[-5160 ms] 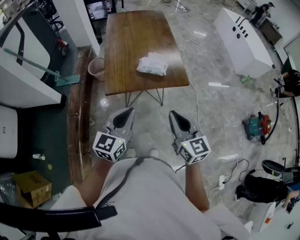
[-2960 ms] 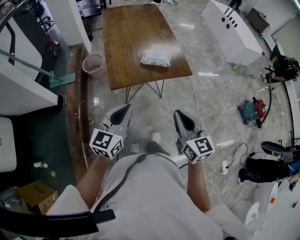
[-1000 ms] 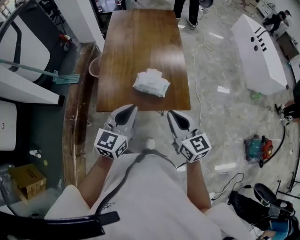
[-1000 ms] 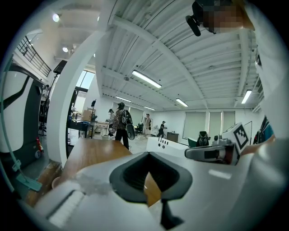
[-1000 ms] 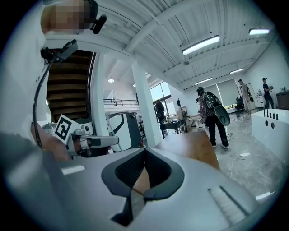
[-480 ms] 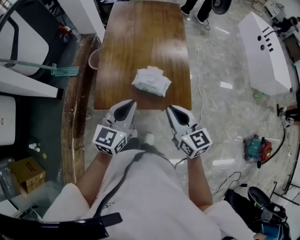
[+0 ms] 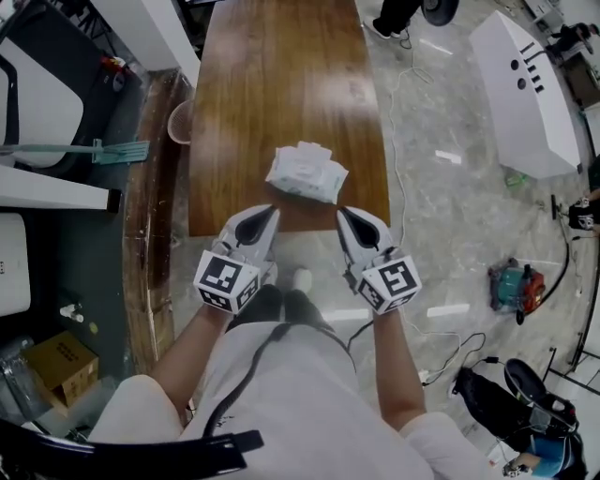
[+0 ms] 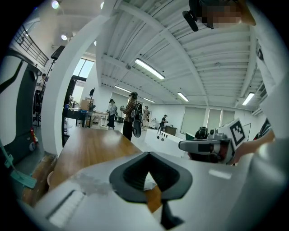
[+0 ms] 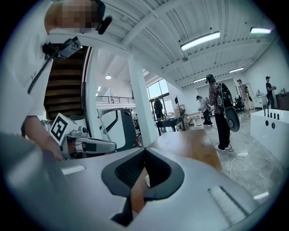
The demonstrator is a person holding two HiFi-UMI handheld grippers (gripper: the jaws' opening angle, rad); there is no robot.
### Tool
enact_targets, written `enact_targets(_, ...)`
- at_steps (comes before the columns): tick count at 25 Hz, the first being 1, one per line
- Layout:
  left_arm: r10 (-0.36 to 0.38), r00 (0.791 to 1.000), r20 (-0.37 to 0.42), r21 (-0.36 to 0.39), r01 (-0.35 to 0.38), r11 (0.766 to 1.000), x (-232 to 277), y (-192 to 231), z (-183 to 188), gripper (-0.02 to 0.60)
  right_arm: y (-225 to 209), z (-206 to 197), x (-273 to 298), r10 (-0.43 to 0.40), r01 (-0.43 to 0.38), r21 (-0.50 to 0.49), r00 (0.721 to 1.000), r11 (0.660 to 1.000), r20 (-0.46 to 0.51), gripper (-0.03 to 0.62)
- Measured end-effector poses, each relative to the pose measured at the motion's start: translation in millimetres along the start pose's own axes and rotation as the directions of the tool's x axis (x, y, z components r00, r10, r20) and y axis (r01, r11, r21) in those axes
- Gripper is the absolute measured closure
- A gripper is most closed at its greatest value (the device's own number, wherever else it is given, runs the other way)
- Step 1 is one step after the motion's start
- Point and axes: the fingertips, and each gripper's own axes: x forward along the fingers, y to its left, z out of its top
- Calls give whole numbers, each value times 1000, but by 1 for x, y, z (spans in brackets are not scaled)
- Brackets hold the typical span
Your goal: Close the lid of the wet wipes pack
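The wet wipes pack [image 7: 306, 174], white with a pale green print, lies near the front edge of the brown wooden table [image 7: 272, 84]. A white flap stands up at its far end. My left gripper [image 7: 273, 210] and right gripper [image 7: 341, 212] are side by side over the table's front edge, just short of the pack, one at each near corner. Both are shut with nothing held, and neither touches the pack. A sliver of the pack [image 8: 149, 182] shows through the left gripper's [image 8: 148, 154] jaws, and likewise of the pack [image 9: 147, 181] in the right gripper view.
A pink bucket [image 7: 177, 122] and a green mop [image 7: 89, 150] are left of the table. A white cabinet [image 7: 525, 94] stands at right, with a teal and red machine [image 7: 516, 283] and cables on the floor. A person's legs [image 7: 394, 14] are at the table's far end.
Both grippers have come forward from the floor in front of the table to its front edge. The pack now lies just ahead of their tips.
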Motion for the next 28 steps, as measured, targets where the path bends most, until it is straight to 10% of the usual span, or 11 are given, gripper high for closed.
enact_targets(28,-32,989,-141,-37,27,999,121,79,-95,578,-102,-82,113,-35,37,8,992,999,-119,500)
